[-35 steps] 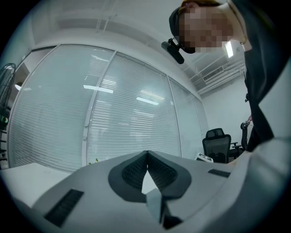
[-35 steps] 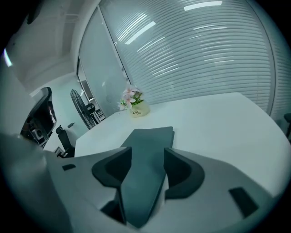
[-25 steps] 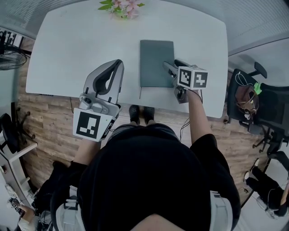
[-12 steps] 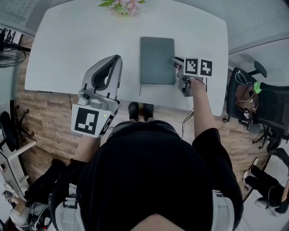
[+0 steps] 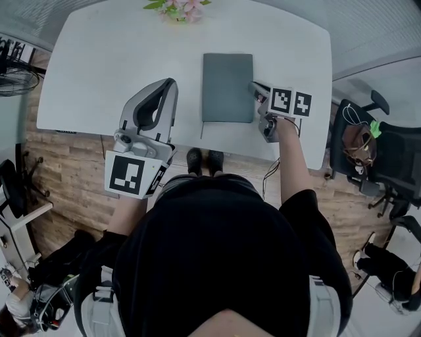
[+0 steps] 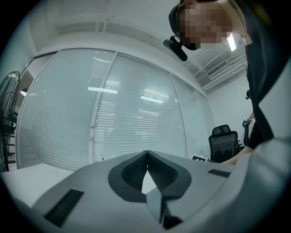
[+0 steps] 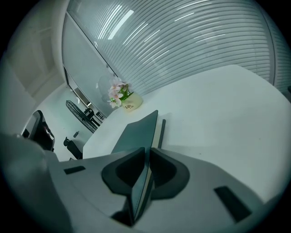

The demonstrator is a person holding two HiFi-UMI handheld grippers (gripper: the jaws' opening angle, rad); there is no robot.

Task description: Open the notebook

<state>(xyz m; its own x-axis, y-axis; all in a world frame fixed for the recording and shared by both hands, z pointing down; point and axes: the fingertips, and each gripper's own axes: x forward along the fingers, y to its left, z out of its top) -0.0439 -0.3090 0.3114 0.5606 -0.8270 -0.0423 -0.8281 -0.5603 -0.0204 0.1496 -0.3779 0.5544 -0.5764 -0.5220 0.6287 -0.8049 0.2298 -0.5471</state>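
Note:
A dark grey-green notebook (image 5: 227, 85) lies closed on the white table (image 5: 99, 66), right of centre. My right gripper (image 5: 254, 90) is at the notebook's right edge. In the right gripper view the notebook's (image 7: 136, 129) thin cover edge runs between the jaws of that gripper (image 7: 148, 150). The jaws have just been closing and the pads now pinch the edge. My left gripper (image 5: 172, 85) hovers over the table's near left part, apart from the notebook. In its own view the left gripper (image 6: 147, 153) is shut with nothing between the jaws.
A small pot of pink flowers (image 5: 176, 10) stands at the table's far edge, also seen as flowers (image 7: 120, 98). A thin ribbon (image 5: 202, 131) hangs from the notebook's near end. A black office chair (image 5: 388, 151) stands right of the table.
The right gripper rolled so that its marker cube faces up, and its jaws closed onto the notebook's right edge. The left gripper stayed where it was.

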